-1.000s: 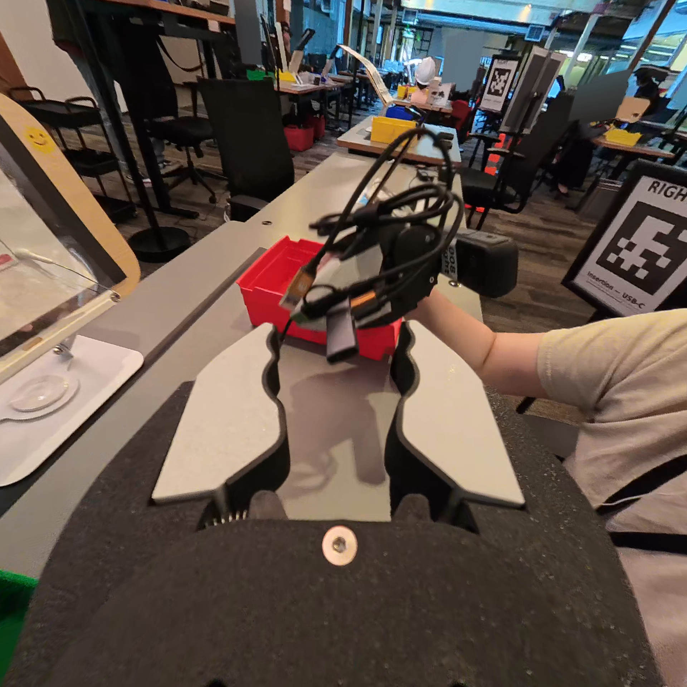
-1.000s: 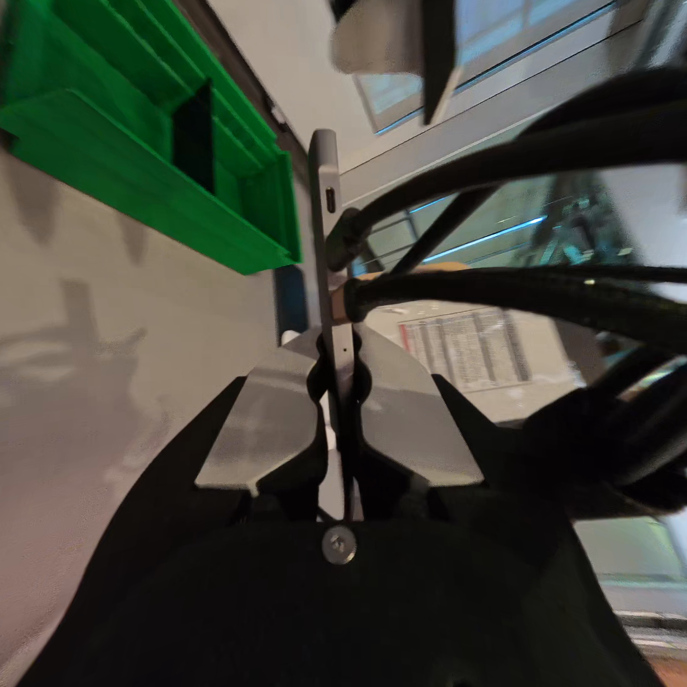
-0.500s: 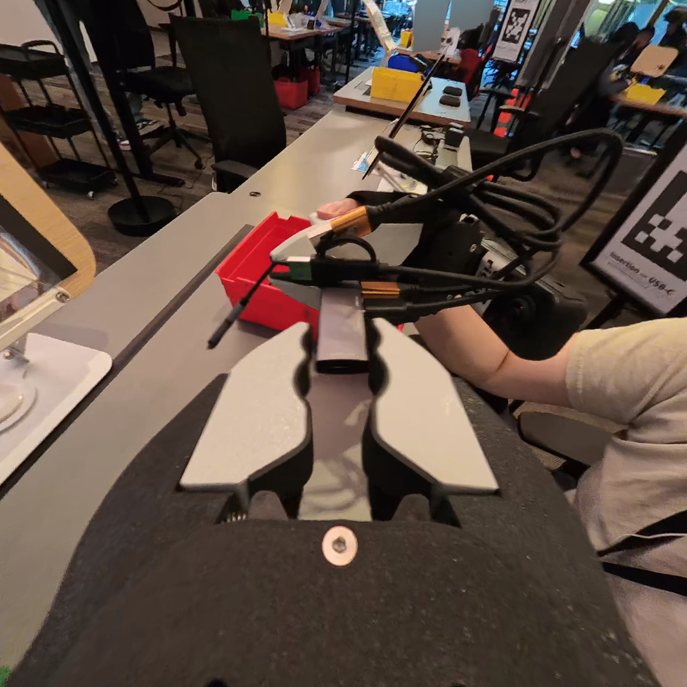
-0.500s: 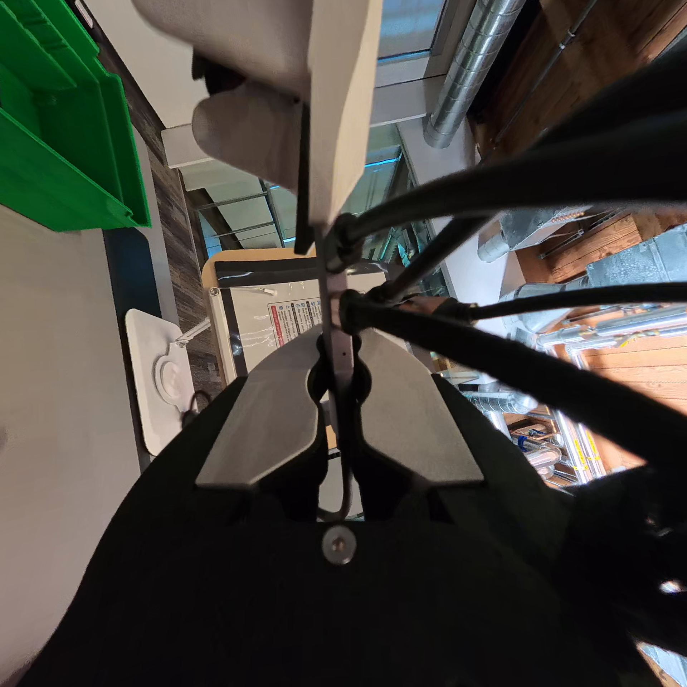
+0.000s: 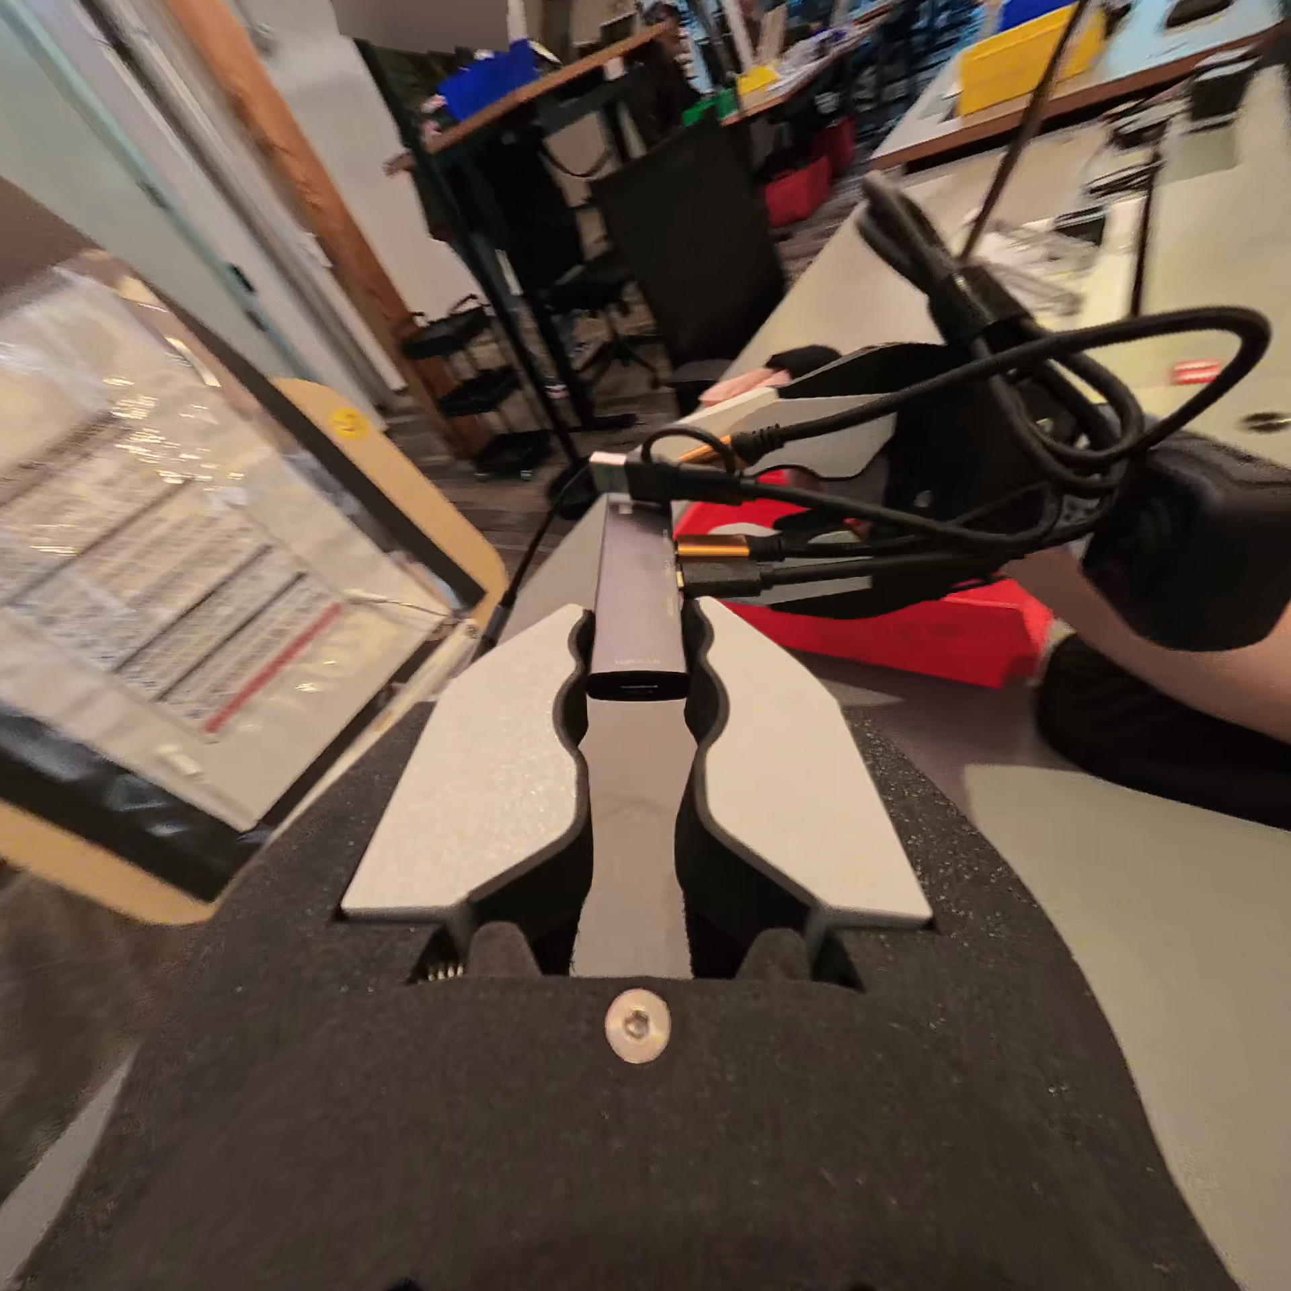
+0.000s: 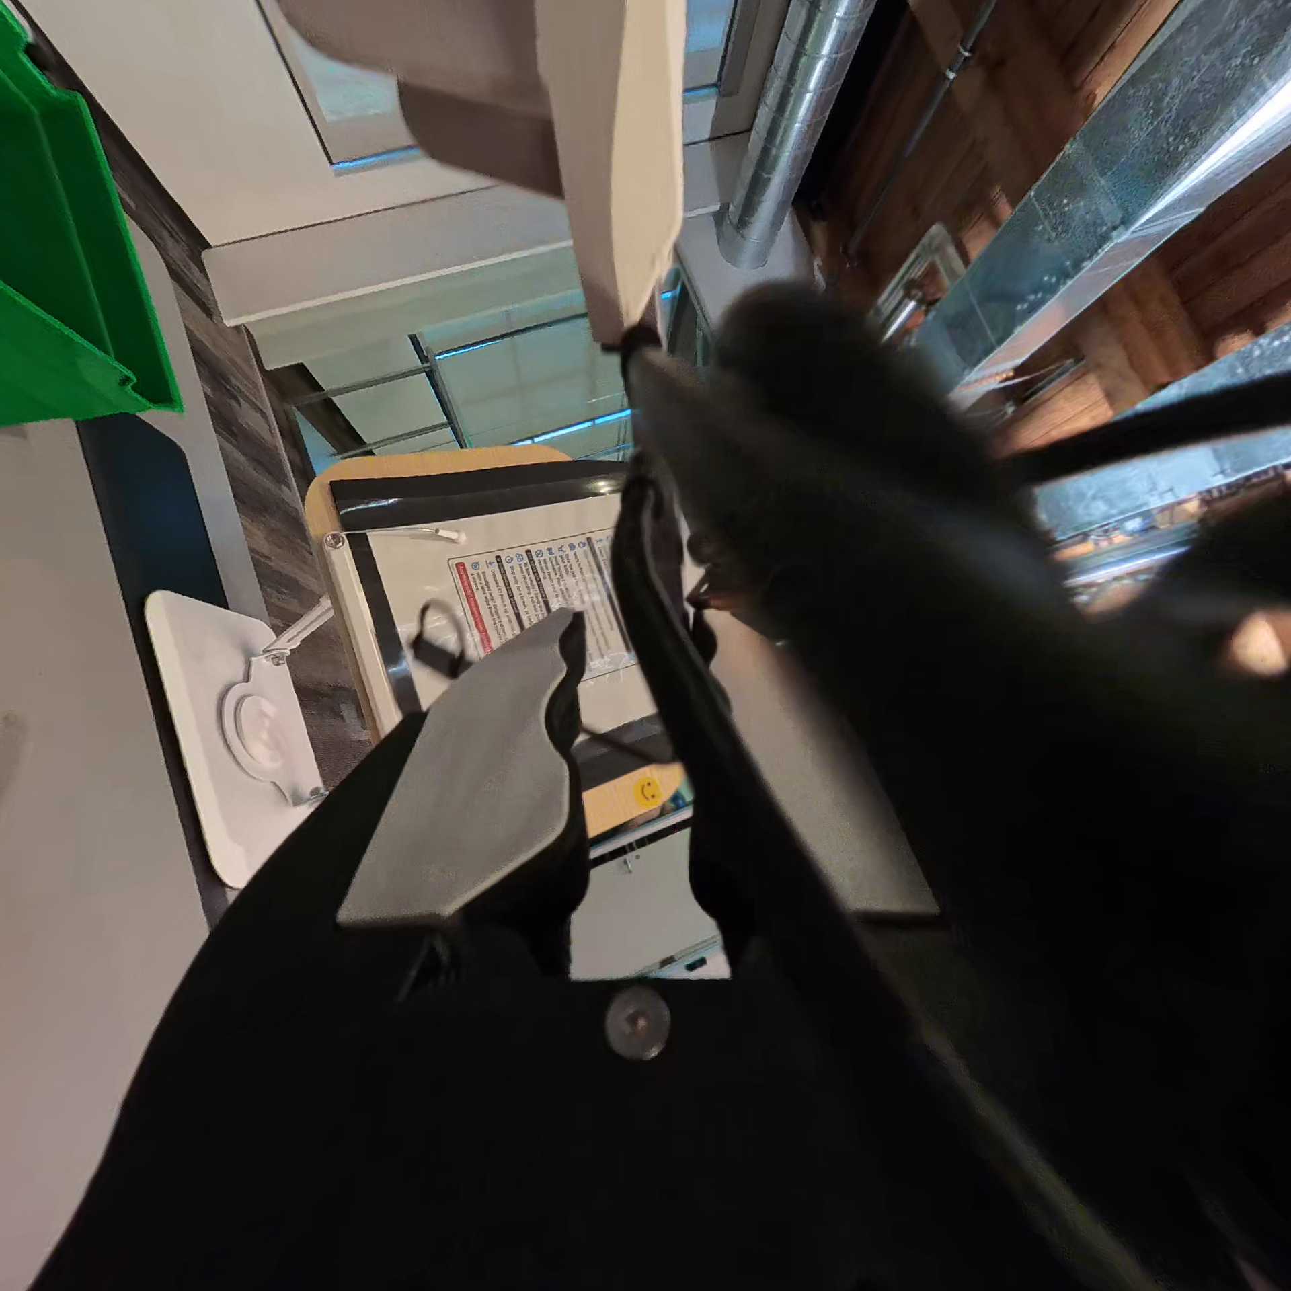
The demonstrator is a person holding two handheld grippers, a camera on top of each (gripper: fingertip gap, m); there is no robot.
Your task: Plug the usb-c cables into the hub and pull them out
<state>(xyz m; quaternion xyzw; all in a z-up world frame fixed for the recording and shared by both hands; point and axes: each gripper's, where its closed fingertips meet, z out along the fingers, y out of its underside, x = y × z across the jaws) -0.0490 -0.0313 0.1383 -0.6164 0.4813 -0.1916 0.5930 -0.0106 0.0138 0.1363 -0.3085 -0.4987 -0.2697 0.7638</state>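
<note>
hub (image 5: pixel 637 615) sits lengthwise between my left gripper (image 5: pixel 634 653) fingers, which pinch its near end, with its end port facing the camera. my right gripper (image 5: pixel 782 489) reaches in from the right; in its own view the fingers stand apart with a gap between them, so i judge it has let go, though blurred black cables (image 6: pixel 873 629) cover much of that view. several usb-c cables (image 5: pixel 978 475) are seated in the hub's right side, a gold plug (image 5: pixel 712 547) and a black plug (image 5: pixel 719 577) among them. red bin (image 5: pixel 908 629) lies behind on the grey table (image 5: pixel 1118 873). to pull well, i judge i should clamp the hub firmly, grip one plug by its housing, not the cord, and draw straight out sideways.
</note>
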